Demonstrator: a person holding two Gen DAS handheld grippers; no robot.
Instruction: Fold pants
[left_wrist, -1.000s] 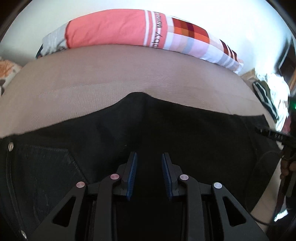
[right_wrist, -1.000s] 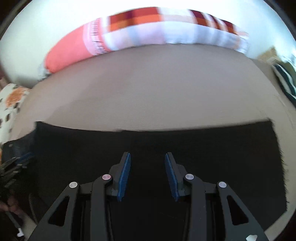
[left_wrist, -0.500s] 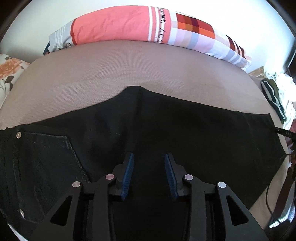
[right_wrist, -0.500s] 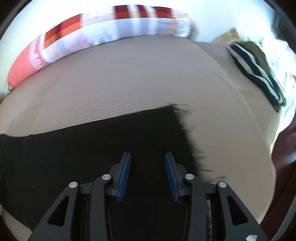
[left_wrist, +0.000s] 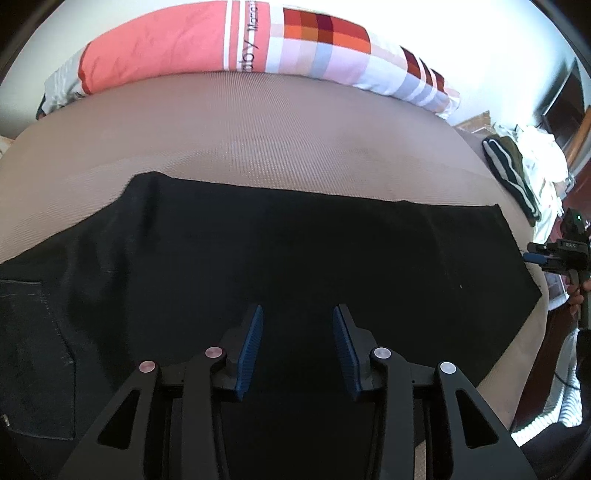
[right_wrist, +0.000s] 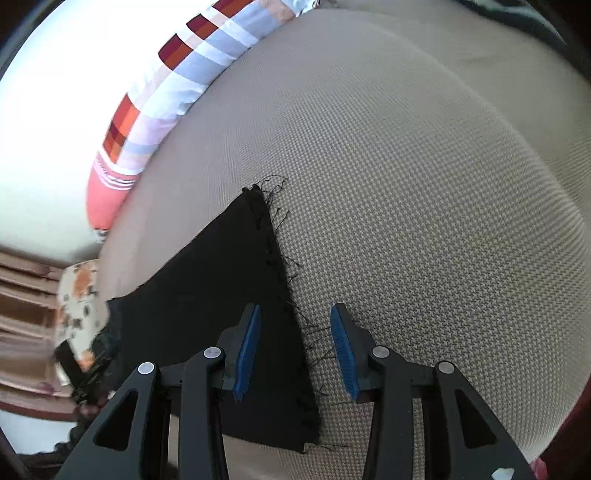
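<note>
Pants (left_wrist: 295, 258) of black denim lie flat on woven beige mattress (left_wrist: 277, 147), hem (right_wrist: 284, 280) frayed

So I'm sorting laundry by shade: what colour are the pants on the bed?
Black, with a frayed hem; the pants show best in the left wrist view.

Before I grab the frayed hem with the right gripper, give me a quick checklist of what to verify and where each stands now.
1. Pants lying flat on the bed: ok.
2. Frayed hem lined up between the right gripper's fingers: ok.
3. Right fingers pressing the hem: not ok, apart.
4. Left gripper free of cloth: ok, jaws opening, nothing between them.
5. Both leg layers aligned at the hem: cannot tell.
</note>
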